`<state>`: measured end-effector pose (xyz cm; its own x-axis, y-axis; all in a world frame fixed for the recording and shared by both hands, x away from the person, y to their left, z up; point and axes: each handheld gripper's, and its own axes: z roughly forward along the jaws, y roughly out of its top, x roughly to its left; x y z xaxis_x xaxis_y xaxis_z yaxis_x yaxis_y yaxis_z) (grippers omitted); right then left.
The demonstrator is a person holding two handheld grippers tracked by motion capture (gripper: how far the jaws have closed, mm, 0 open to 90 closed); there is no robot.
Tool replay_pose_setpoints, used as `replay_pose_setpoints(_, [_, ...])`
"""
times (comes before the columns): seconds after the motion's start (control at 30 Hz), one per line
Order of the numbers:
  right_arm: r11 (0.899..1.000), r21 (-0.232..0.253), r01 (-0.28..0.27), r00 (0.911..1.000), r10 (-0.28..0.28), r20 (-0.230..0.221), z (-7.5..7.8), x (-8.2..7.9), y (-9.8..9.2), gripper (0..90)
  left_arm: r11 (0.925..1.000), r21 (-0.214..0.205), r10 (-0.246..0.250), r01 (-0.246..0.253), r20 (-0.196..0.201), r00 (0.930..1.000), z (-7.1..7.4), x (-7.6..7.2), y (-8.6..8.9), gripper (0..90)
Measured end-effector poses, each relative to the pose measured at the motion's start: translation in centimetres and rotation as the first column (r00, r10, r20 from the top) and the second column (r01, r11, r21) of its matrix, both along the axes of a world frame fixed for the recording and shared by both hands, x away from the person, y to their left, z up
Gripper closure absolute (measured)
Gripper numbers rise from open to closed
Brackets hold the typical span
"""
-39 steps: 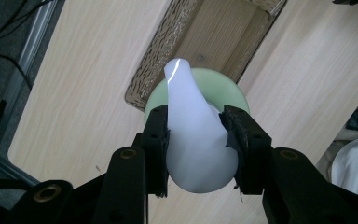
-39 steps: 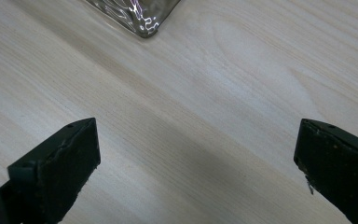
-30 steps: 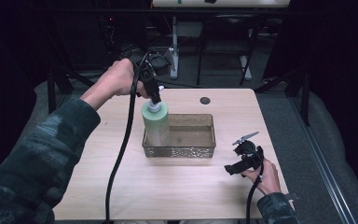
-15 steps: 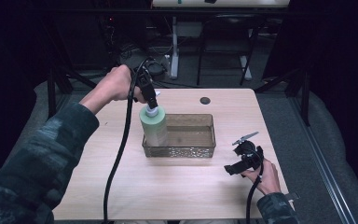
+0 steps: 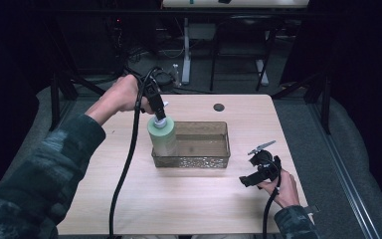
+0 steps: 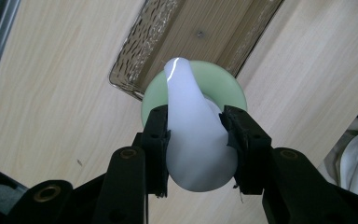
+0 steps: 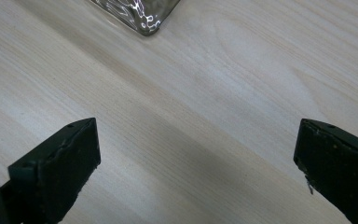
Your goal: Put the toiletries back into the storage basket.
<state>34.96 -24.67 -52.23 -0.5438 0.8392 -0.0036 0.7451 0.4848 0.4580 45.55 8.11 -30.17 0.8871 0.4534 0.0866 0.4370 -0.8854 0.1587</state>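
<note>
We've got the left gripper (image 5: 157,115) clamped on the white pump top (image 6: 193,135) of a pale green bottle (image 5: 162,135). In the left gripper view both black jaws press against the sides of that white top, with the green shoulder of the bottle showing underneath. The gripper points pretty much straight down, and our left hand (image 5: 124,94) sits above and behind it with the wrist bent, the camo sleeve (image 5: 45,174) running back toward the near left corner of the table (image 5: 179,209).

Taking the clear glass tray (image 5: 199,162) in the middle of the table as the landmark: the bottle hangs upright at the tray's left end, right over its near left corner. We can't tell whether its base is touching the tray floor or the rim.

The right gripper (image 5: 251,178) is off to the right of the tray, near its front right corner but apart from it. Our right hand (image 5: 281,186) rests low on the table, holding that gripper roughly level and aimed left. In the right gripper view its jaws stand wide apart with just bare wood between them, and a corner of the tray peeks in at the top.
</note>
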Motion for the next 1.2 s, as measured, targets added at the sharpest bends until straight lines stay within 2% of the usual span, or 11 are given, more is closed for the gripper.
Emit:
replay_pose_setpoints(0.4, [1.000,-0.004,0.001,1.0000,-0.001,-0.002,-0.1,0.0,0.0,0.0,1.0000,0.004,0.001,-0.001,-0.016,0.9999,-1.1,0.2,0.2,62.9])
replay_pose_setpoints(0.8, [1.000,0.001,0.004,1.0000,-0.004,-0.004,-0.1,0.0,0.0,0.0,1.0000,-0.001,0.003,-0.003,-0.019,0.9998,-1.5,0.4,0.0,62.8])
replay_pose_setpoints(0.9, [1.000,0.000,0.001,1.0000,-0.001,0.000,-0.1,0.0,0.0,0.0,0.9999,-0.004,0.013,-0.013,-0.007,0.9999,-1.5,0.4,0.1,62.7])
replay_pose_setpoints(1.1, [1.000,0.004,0.007,1.0000,-0.007,-0.002,0.0,0.0,0.1,0.0,0.9990,-0.036,0.029,-0.027,0.049,0.9984,-2.0,0.3,0.0,62.2])
replay_pose_setpoints(1.2, [1.000,-0.001,0.004,1.0000,-0.004,-0.001,0.0,0.0,0.0,0.0,0.9991,-0.027,0.033,-0.032,0.049,0.9982,-2.3,0.4,0.0,60.9])
